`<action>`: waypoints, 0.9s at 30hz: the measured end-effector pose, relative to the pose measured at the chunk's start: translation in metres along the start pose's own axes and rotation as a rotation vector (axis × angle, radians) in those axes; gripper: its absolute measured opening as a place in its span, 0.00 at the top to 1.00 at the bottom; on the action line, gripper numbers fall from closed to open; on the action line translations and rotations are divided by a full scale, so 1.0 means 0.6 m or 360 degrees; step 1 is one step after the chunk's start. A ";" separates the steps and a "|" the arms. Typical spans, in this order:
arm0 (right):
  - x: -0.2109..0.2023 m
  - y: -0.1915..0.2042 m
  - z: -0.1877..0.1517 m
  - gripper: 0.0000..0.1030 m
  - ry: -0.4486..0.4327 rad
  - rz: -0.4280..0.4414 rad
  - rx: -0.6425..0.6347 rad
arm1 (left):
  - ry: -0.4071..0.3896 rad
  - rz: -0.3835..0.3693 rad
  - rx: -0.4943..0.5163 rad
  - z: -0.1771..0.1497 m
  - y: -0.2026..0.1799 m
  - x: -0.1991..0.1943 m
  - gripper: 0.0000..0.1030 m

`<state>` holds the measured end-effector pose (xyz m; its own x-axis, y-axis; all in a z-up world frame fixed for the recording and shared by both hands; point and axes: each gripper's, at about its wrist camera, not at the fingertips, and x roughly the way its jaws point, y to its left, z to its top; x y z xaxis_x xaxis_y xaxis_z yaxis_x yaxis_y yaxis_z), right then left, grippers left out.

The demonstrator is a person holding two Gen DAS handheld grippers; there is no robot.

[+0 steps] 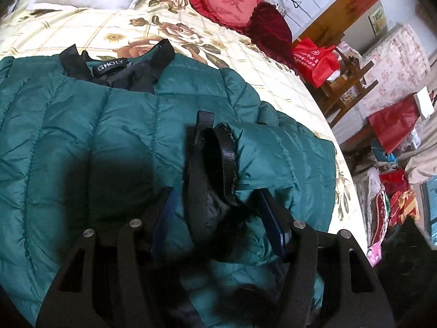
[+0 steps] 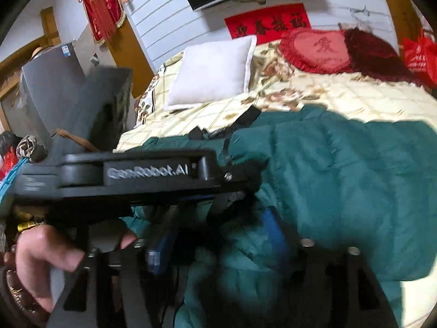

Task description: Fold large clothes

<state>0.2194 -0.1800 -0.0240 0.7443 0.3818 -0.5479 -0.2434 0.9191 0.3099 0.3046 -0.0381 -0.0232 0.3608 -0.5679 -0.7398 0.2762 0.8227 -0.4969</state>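
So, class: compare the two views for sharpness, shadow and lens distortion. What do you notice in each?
Left wrist view: mostly sharp, the collar label readable; a dark shadow lies on the jacket beside the left tool; the bed edge curves. Right wrist view: blurred, softest at the hand and right tool; shadow covers most of the jacket; wall lines bend.

My left gripper (image 1: pixel 218 213) points forward and down, its blue-padded fingers (image 1: pixel 270 218) spread wide apart. My right gripper (image 2: pixel 218 235) sits just behind it — jaws likewise parted. My left hand (image 2: pixel 43 254) wraps the left unit's handle, fingers curled — seen from the right wrist.
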 end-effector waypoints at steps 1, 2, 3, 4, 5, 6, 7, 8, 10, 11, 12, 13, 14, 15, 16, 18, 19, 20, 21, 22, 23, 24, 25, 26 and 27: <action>-0.016 -0.005 0.002 0.39 -0.0031 -0.0066 -0.0010 | -0.0003 0.0010 0.0002 -0.002 -0.002 0.002 0.41; -0.028 -0.011 0.003 0.38 -0.0045 -0.0142 0.0004 | -0.0003 0.0013 0.0005 -0.003 -0.003 0.004 0.41; -0.042 -0.025 0.003 0.36 -0.0057 -0.0226 0.0047 | -0.0007 0.0014 0.0007 -0.005 -0.006 0.006 0.41; -0.050 -0.037 0.003 0.36 -0.0062 -0.0283 0.0072 | -0.0010 0.0018 0.0011 -0.005 -0.009 0.008 0.41; -0.058 -0.050 0.001 0.36 -0.0060 -0.0408 0.0095 | -0.0018 0.0018 0.0015 -0.007 -0.013 0.009 0.41; -0.065 -0.066 0.002 0.36 -0.0053 -0.0552 0.0118 | -0.0023 0.0014 0.0016 -0.008 -0.017 0.011 0.41; -0.070 -0.077 0.003 0.36 -0.0052 -0.0638 0.0143 | -0.0023 0.0018 0.0015 -0.010 -0.020 0.014 0.41; -0.077 -0.093 0.004 0.36 -0.0059 -0.0707 0.0187 | -0.0024 0.0022 0.0013 -0.011 -0.024 0.017 0.41; -0.097 -0.131 0.006 0.36 -0.0083 -0.0866 0.0328 | -0.0025 0.0028 0.0011 -0.010 -0.031 0.023 0.41; -0.103 -0.148 0.007 0.36 -0.0083 -0.0905 0.0387 | -0.0023 0.0036 0.0019 -0.010 -0.036 0.028 0.41; -0.104 -0.163 0.008 0.35 -0.0069 -0.0917 0.0422 | -0.0022 0.0049 0.0030 -0.009 -0.041 0.033 0.41; -0.100 -0.172 0.010 0.35 -0.0038 -0.0926 0.0428 | -0.0024 0.0059 0.0036 -0.008 -0.043 0.035 0.41; -0.093 -0.184 0.009 0.35 0.0004 -0.0958 0.0419 | -0.0030 0.0061 0.0038 -0.008 -0.046 0.038 0.41; -0.084 -0.194 0.007 0.35 0.0033 -0.0958 0.0418 | -0.0036 0.0054 0.0039 -0.009 -0.048 0.039 0.41; -0.079 -0.199 0.004 0.35 0.0049 -0.0930 0.0434 | -0.0039 0.0050 0.0041 -0.011 -0.050 0.040 0.41; -0.079 -0.199 -0.001 0.35 0.0054 -0.0922 0.0439 | -0.0048 0.0022 0.0060 -0.014 -0.057 0.041 0.41; -0.080 -0.198 -0.001 0.35 0.0055 -0.0924 0.0420 | -0.0056 0.0015 0.0076 -0.016 -0.060 0.040 0.41; -0.079 -0.198 -0.003 0.35 0.0057 -0.0928 0.0406 | -0.0061 0.0006 0.0094 -0.018 -0.065 0.039 0.41; -0.077 -0.197 -0.003 0.35 0.0058 -0.0928 0.0403 | -0.0066 -0.0006 0.0123 -0.021 -0.071 0.039 0.41; -0.074 -0.198 -0.003 0.35 0.0056 -0.0921 0.0408 | -0.0070 -0.0011 0.0144 -0.022 -0.075 0.039 0.41; -0.069 -0.200 -0.003 0.34 0.0056 -0.0917 0.0411 | -0.0079 -0.0011 0.0181 -0.024 -0.083 0.038 0.41; -0.067 -0.203 -0.004 0.34 0.0059 -0.0910 0.0414 | -0.0109 0.0030 0.0223 -0.027 -0.092 0.037 0.44; -0.066 -0.204 -0.006 0.34 0.0061 -0.0904 0.0418 | -0.0135 0.0088 0.0256 -0.028 -0.098 0.037 0.57; -0.066 -0.204 -0.007 0.34 0.0061 -0.0900 0.0421 | -0.0146 0.0142 0.0272 -0.028 -0.102 0.040 0.75; -0.066 -0.205 -0.007 0.34 0.0062 -0.0892 0.0424 | -0.0146 0.0160 0.0263 -0.027 -0.103 0.043 0.84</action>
<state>0.2170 -0.3075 -0.0436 0.6893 -0.1440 -0.7100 0.3455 0.9268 0.1474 0.2821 -0.1032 -0.0187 0.4717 -0.4892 -0.7337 0.3741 0.8644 -0.3359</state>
